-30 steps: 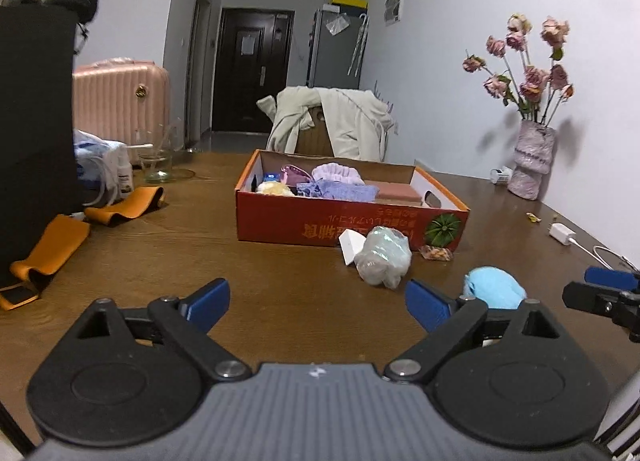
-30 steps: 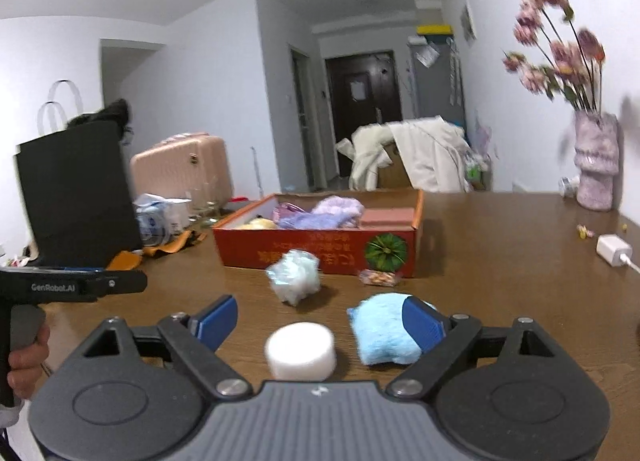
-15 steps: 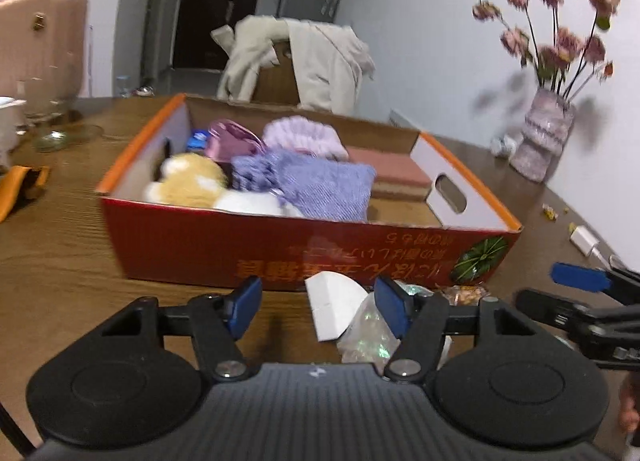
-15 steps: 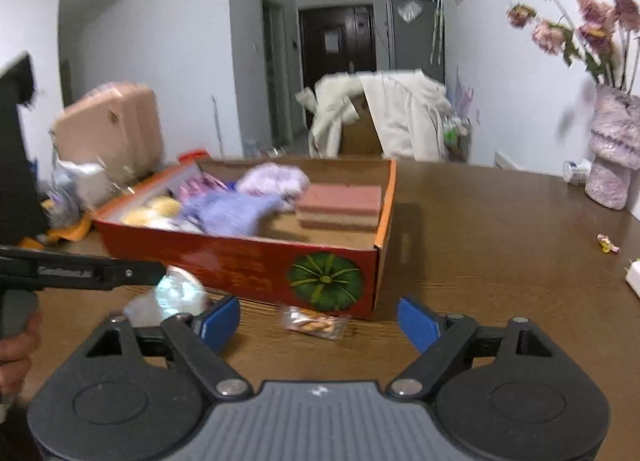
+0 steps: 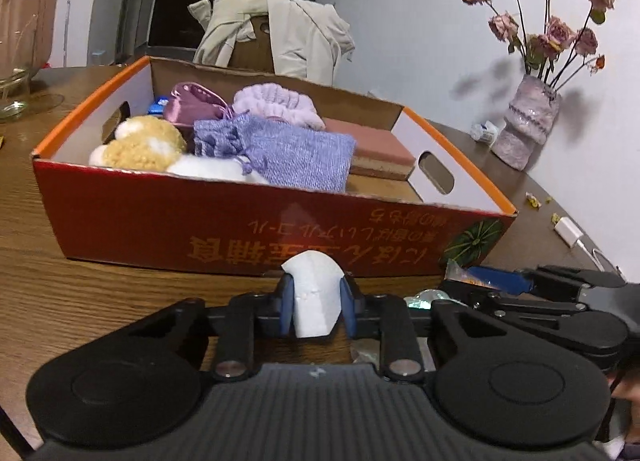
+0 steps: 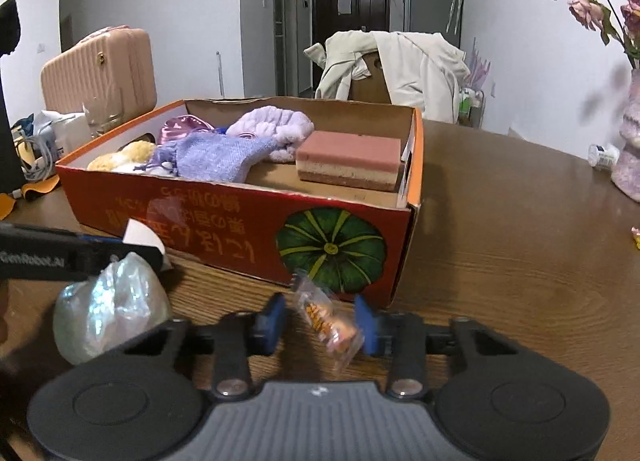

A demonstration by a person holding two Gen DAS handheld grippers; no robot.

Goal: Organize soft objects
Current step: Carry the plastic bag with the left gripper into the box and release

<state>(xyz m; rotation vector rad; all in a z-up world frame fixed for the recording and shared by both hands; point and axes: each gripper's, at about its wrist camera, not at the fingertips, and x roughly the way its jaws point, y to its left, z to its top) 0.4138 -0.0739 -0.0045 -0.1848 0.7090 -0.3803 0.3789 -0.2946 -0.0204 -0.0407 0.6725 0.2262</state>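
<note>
An open red cardboard box [image 5: 240, 225] stands on the wooden table and holds a purple knit pouch [image 5: 280, 153], a lilac fluffy band [image 5: 276, 105], a yellow plush [image 5: 140, 145] and a pink sponge block [image 5: 372, 145]. My left gripper [image 5: 316, 303] is shut on a white foam piece [image 5: 316, 293] just in front of the box. My right gripper [image 6: 320, 321] has its jaws narrowed around a clear snack packet [image 6: 328, 321] at the box's pumpkin corner [image 6: 332, 249]; contact is unclear. A crumpled shiny bag [image 6: 112, 309] lies at its left.
A pink vase of dried roses [image 5: 528, 121] stands at the right by the wall. A white charger with cable [image 5: 568, 231] lies near it. A chair draped with a cream coat [image 6: 400, 61] is behind the table. A pink suitcase [image 6: 100, 69] and clutter are at the left.
Both grippers have moved forward to the box front. The left has closed from open onto the white foam piece. The right has narrowed from wide open around the snack packet.
</note>
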